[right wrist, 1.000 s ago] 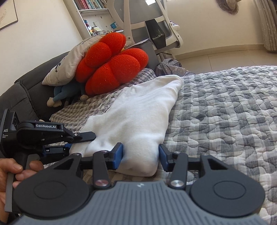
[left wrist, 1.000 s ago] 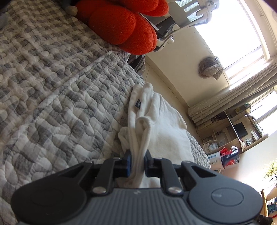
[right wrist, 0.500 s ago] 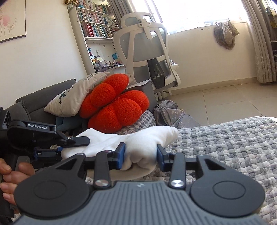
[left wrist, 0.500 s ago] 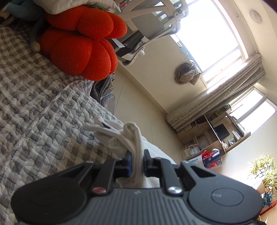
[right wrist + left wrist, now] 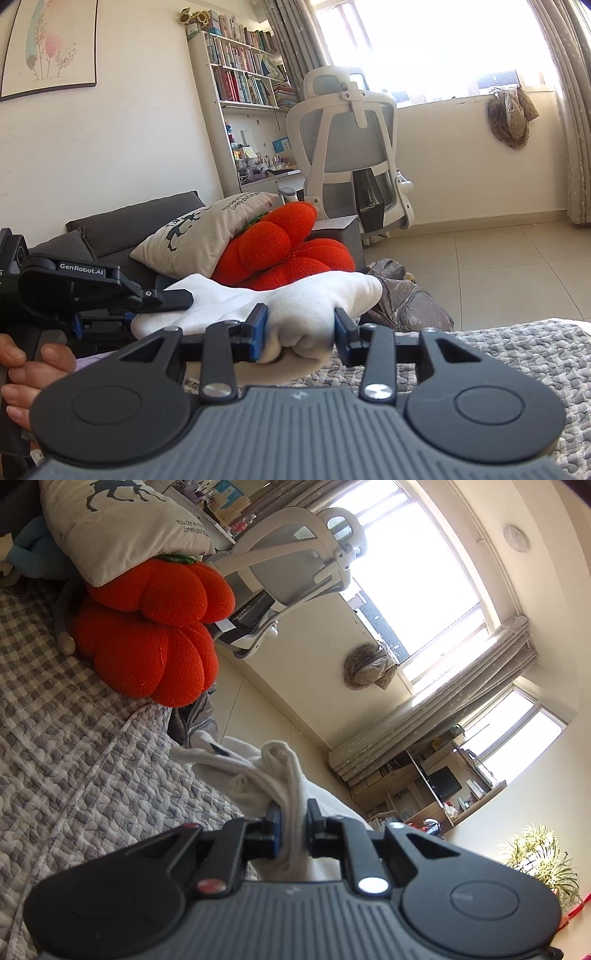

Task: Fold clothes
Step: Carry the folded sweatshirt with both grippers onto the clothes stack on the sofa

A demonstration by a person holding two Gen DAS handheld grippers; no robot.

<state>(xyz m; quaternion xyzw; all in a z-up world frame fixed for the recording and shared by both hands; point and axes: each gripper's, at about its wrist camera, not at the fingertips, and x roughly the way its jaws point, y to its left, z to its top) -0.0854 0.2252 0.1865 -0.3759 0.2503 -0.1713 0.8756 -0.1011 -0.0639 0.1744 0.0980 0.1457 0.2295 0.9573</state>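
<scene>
Left gripper (image 5: 293,825) pinches bunched white garment (image 5: 273,775) above the quilt (image 5: 74,757); right gripper (image 5: 301,332) seemingly clamps its folded bulk.

Pillow (image 5: 201,236) on cushion (image 5: 284,254); chair (image 5: 351,147) behind.

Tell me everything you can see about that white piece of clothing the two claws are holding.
The white garment looks like soft, thick knit fabric, bunched into folds. It is lifted above the grey checked quilt. The left claw pinches a gathered ridge of it; the right claw grips a rolled bundle. A small dark label shows near one edge. What kind of garment it is cannot be told.
</scene>
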